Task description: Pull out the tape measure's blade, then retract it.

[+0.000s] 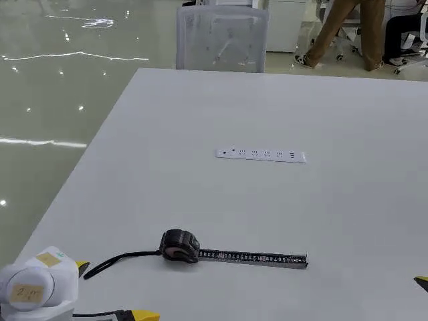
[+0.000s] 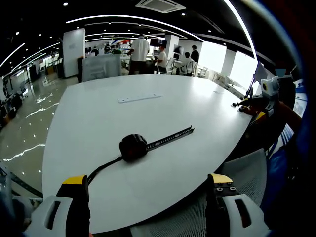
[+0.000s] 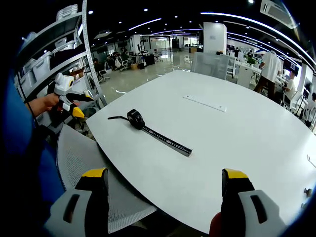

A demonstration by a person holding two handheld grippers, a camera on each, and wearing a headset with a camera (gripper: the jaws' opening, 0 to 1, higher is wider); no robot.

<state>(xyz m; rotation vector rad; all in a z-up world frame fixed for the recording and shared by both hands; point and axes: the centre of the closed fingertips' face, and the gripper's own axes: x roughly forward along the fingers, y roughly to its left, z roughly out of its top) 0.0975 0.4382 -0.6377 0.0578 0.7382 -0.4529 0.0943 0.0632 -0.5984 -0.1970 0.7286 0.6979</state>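
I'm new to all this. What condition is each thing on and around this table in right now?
Tape measure: lying on the table, nothing holding it.
Blade: pulled out, flat on the table.
Strap: loose, trailing from the tape measure.
Power strip: nothing plugged in.
Left tongs: open, empty, back from the table edge.
Right tongs: open, empty.
Chair: drawn up to the far edge.
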